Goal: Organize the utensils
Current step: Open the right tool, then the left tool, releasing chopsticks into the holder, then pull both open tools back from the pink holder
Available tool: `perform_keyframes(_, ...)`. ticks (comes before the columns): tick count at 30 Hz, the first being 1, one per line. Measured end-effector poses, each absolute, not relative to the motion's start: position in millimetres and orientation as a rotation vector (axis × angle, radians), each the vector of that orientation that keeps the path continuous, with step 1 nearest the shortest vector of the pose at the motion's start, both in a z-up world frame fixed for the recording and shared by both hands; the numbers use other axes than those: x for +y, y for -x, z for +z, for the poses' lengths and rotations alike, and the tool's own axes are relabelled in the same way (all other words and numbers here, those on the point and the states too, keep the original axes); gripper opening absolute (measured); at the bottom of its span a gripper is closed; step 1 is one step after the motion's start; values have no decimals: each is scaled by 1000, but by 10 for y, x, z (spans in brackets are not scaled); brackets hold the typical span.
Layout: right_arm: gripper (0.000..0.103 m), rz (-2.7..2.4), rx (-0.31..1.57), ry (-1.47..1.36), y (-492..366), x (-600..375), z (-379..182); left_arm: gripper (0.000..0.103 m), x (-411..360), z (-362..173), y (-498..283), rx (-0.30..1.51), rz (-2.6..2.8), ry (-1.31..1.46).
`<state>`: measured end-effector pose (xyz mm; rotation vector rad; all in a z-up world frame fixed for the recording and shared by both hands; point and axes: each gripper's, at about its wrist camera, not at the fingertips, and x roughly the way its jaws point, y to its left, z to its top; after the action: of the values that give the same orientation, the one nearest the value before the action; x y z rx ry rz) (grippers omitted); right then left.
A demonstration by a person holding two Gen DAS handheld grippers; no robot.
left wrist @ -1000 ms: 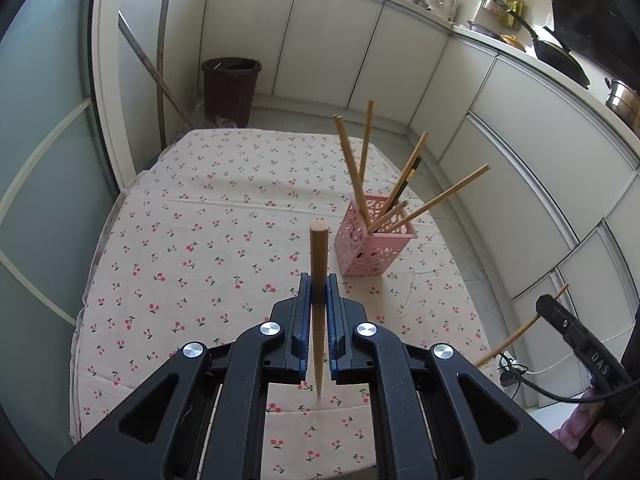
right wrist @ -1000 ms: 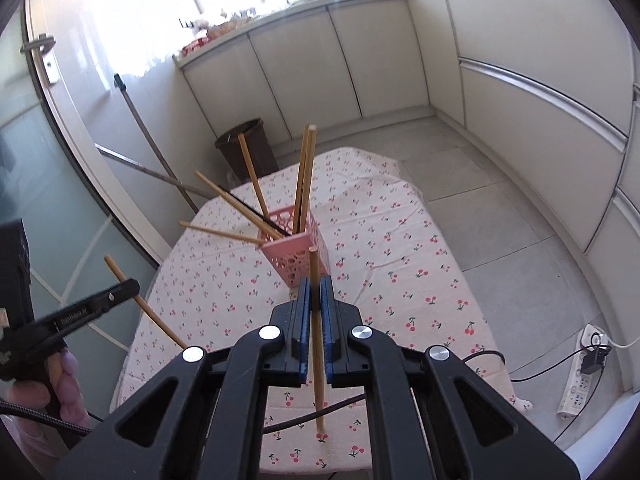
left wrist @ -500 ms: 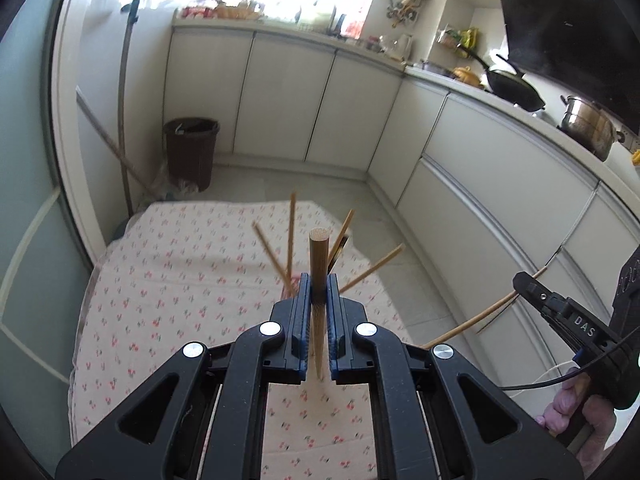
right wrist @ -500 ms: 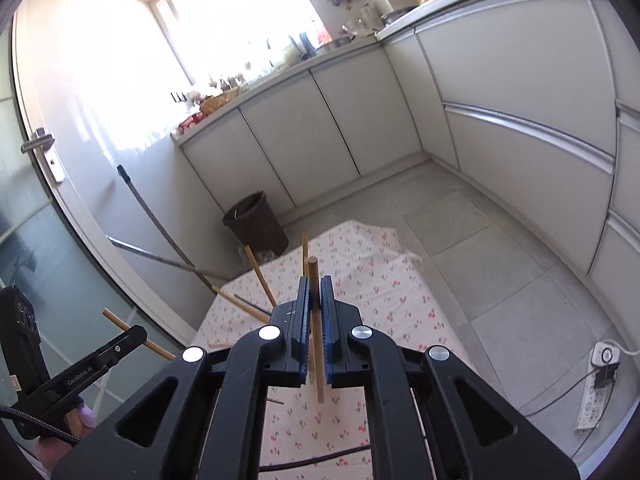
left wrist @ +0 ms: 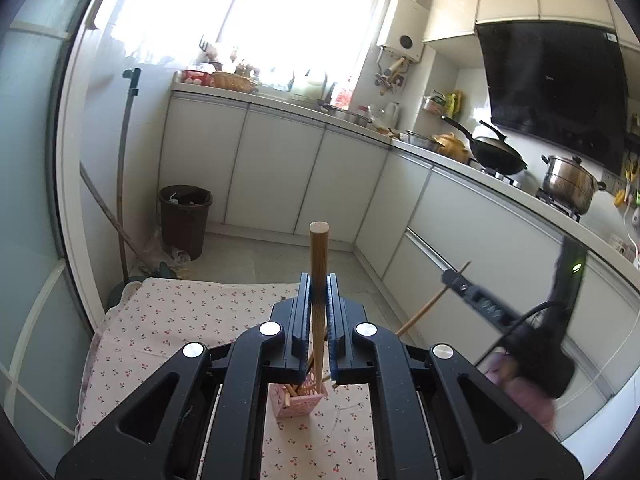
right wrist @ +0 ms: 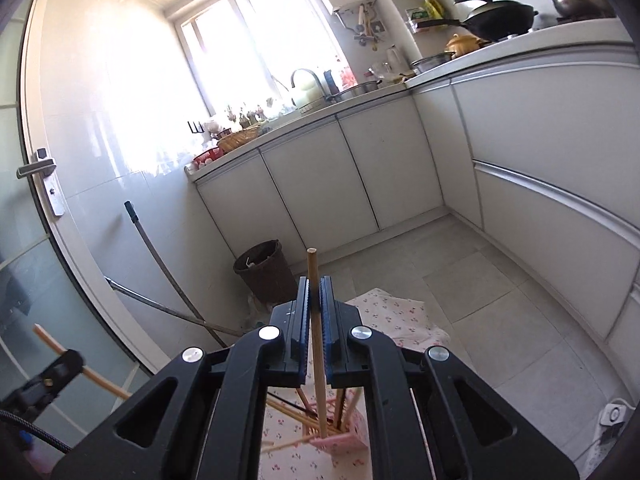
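Observation:
My left gripper (left wrist: 319, 280) is shut on a thick wooden chopstick (left wrist: 319, 248) that stands upright between its blue pads. Below it, the pink slotted basket (left wrist: 298, 402) holds several chopsticks on the cherry-print tablecloth (left wrist: 180, 320). My right gripper (right wrist: 315, 280) has a thinner chopstick (right wrist: 312, 264) between its pads; its jaws are just opening, and the stick's lower end reaches down to the basket (right wrist: 348, 436). Each wrist view shows the other gripper off to the side with its stick: the right gripper (left wrist: 460, 280) and the left gripper (right wrist: 60, 368).
A dark bin (left wrist: 185, 220) stands on the floor beyond the table's far edge, with mop handles (left wrist: 122, 184) leaning by the glass door. White cabinets (left wrist: 276, 172) run along the back and right. A power strip (right wrist: 614, 416) lies on the floor at the right.
Both grippers have risen and tilted up with their chopsticks. The basket has dropped from mid-frame to beneath the fingers, and the window and counters have come into view.

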<state>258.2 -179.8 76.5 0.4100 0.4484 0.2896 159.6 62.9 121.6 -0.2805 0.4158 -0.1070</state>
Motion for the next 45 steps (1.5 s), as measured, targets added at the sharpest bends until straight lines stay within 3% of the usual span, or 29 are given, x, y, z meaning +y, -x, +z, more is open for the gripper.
perform_keyframes(1, 10, 291, 447, -401, -2666, -1708, 677, 7, 663, 1202, -1612, 419, -101, 289)
perform_keyframes(2, 19, 293, 455, -390, -2721, -1649, 607, 7, 700, 1185, -1637, 425, -96, 300)
perform_keyframes(3, 36, 294, 471, -377, -2771, -1592, 513, 7, 730, 1177, -1653, 430, -94, 309)
perform_keyframes(10, 39, 289, 516, -384, -2481, -1721, 293, 7, 776, 1163, -1705, 437, -90, 330)
perform_keyframes(22, 63, 239, 582, -467, -2010, -2289, 69, 9, 378, 976, -2325, 463, -20, 271)
perform_keyframes(24, 63, 235, 607, -469, -2017, -2314, -3, 22, 327, 831, -2460, 491, 10, 252)
perform_keyframes(26, 63, 241, 626, -473, -2003, -2336, -53, 27, 392, 706, -2472, 525, -6, 297)
perform_keyframes(37, 69, 227, 605, -370, -1655, -2183, 61, 76, 288, 532, -1807, 563, -7, 241)
perform_keyframes(42, 73, 215, 618, -331, -1416, -2104, -43, 86, 129, 299, -1571, 607, 6, 191)
perform_keyframes(45, 74, 191, 631, -297, -1267, -2085, -125, 87, 94, 170, -1449, 625, 16, 183)
